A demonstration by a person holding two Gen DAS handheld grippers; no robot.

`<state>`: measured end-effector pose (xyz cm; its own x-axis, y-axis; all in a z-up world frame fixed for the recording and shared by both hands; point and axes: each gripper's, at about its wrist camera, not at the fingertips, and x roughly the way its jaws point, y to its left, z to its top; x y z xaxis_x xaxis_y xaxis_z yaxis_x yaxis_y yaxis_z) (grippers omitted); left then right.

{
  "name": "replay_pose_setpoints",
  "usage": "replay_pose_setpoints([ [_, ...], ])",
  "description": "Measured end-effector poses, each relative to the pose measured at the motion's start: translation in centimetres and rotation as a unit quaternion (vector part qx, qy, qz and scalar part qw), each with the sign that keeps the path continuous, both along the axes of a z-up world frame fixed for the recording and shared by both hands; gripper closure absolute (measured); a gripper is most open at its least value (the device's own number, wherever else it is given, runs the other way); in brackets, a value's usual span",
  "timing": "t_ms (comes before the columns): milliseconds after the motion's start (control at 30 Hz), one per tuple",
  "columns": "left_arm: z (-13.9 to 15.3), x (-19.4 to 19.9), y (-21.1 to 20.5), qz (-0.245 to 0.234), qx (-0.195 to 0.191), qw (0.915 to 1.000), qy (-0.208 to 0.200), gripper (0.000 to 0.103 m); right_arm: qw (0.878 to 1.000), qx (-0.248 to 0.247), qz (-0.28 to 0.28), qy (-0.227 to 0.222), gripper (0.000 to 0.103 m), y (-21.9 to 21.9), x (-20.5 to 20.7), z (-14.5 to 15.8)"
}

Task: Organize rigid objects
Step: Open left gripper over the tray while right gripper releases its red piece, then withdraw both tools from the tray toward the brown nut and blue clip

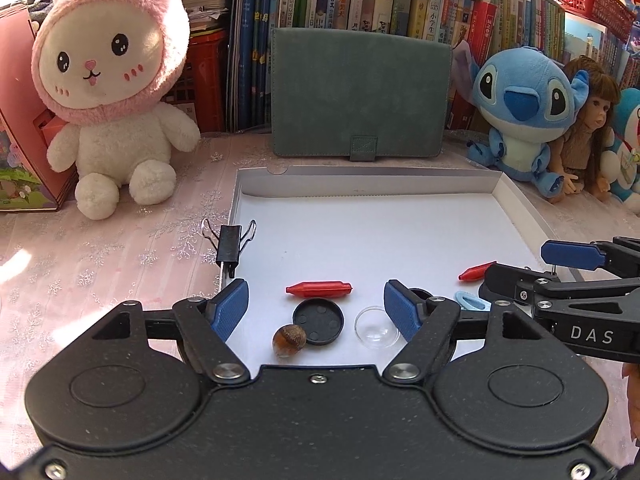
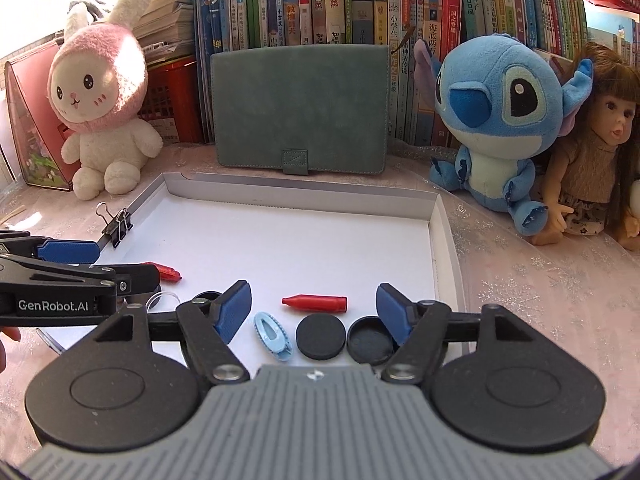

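A shallow white box (image 1: 368, 176) lies on the pink tablecloth with small items at its near end. My left gripper (image 1: 316, 300) stands open above a red crayon-shaped piece (image 1: 318, 289), a black cap (image 1: 319, 321), a brown acorn-like bead (image 1: 289, 341) and a clear dome (image 1: 376, 331); its pads touch none of them. My right gripper (image 2: 314, 300) is open too, over a second red piece (image 2: 316, 303), a light blue hair clip (image 2: 274, 336), a black disc (image 2: 320, 336) and a black cap (image 2: 370, 340). Nothing is held.
A black binder clip (image 1: 229, 246) grips the box's left rim. Behind the box stand a green case (image 1: 360, 92), a plush rabbit (image 1: 116, 92), a blue plush (image 1: 528, 112), a doll (image 2: 592, 152) and a wall of books (image 2: 360, 12). The two grippers sit side by side.
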<state>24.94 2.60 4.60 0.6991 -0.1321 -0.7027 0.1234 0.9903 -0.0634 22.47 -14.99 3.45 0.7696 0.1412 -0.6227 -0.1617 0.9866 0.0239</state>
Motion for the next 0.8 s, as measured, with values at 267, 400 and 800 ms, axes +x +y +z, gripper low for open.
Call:
replay_pose_setpoints([
  [267, 1.4, -4.1, 0.4, -0.017, -0.011, 0.9994, -0.029, 0.027, 0.999, -0.010, 0.018, -0.036, 0.018, -0.1, -3.9, 1.2],
  [400, 1.8, -6.6, 0.5, -0.028, -0.016, 0.9987, -0.040, 0.027, 0.998, -0.017, 0.032, -0.058, 0.016, -0.3, -6.3, 1.6],
  [800, -0.6, -14.4, -0.6, -0.054, -0.030, 0.9962, -0.062, 0.026, 0.994, 0.015, 0.050, -0.091, 0.014, -1.1, -14.1, -0.8],
])
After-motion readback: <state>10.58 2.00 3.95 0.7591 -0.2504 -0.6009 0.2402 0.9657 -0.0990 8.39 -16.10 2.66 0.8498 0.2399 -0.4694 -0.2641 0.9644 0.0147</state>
